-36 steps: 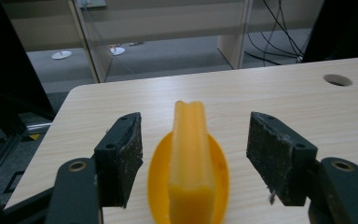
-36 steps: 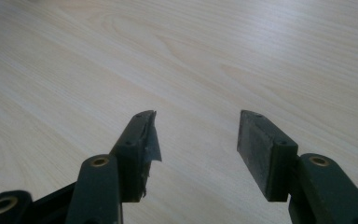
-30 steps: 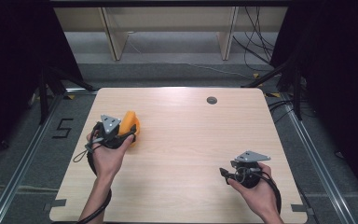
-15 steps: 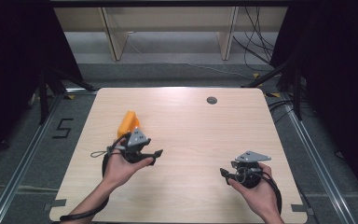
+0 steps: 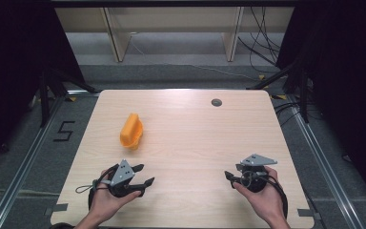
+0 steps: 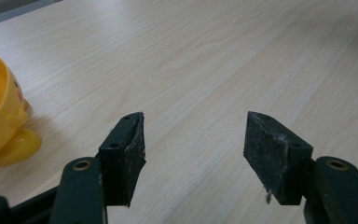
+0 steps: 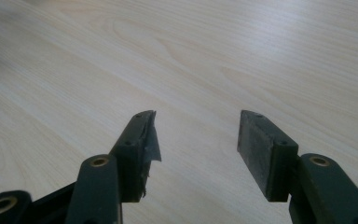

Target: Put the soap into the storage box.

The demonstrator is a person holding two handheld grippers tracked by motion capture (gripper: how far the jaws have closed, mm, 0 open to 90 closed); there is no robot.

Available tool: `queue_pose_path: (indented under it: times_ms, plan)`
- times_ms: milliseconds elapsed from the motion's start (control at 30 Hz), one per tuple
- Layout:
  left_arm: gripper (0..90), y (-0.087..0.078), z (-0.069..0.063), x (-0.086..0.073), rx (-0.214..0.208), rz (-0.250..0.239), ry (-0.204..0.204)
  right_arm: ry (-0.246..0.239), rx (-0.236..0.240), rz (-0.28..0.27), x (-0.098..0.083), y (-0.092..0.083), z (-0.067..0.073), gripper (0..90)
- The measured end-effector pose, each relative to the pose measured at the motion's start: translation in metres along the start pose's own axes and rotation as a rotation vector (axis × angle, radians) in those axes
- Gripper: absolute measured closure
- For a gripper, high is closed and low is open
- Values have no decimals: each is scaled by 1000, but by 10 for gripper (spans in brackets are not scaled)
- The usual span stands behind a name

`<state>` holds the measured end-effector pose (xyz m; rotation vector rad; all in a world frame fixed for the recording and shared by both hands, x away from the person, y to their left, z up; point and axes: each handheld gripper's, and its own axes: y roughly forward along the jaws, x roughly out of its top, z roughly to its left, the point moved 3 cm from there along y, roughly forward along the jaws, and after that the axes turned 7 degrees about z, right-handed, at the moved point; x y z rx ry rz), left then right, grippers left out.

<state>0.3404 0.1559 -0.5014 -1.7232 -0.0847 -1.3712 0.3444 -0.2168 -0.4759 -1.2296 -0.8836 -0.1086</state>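
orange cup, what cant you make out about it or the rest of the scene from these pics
- Orange cup: the left gripper view cuts it at the left edge; its printed marking is only partly seen.
- Same cup, high view: too small to show the marking or its inside.
- Dark round spot on the table: too small to identify.
- Left gripper, right gripper: bodies cut off by the bottom edges.

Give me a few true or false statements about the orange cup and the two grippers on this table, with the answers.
1. The orange cup lies on its side on the table. True.
2. The left gripper holds the cup. False: its jaws, which have just been closing, have nothing between them, and the cup lies apart.
3. The right gripper is open with nothing in it. True.
4. The cup sits beside the right gripper. False: it lies on the left gripper's side.
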Motion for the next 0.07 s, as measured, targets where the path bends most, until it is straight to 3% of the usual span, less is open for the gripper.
queue_pose_path:
  times_ms: [67]
  plan:
    - [377,2,2,0,-1,2,7,-7,3,-11,0,2,-1,468]
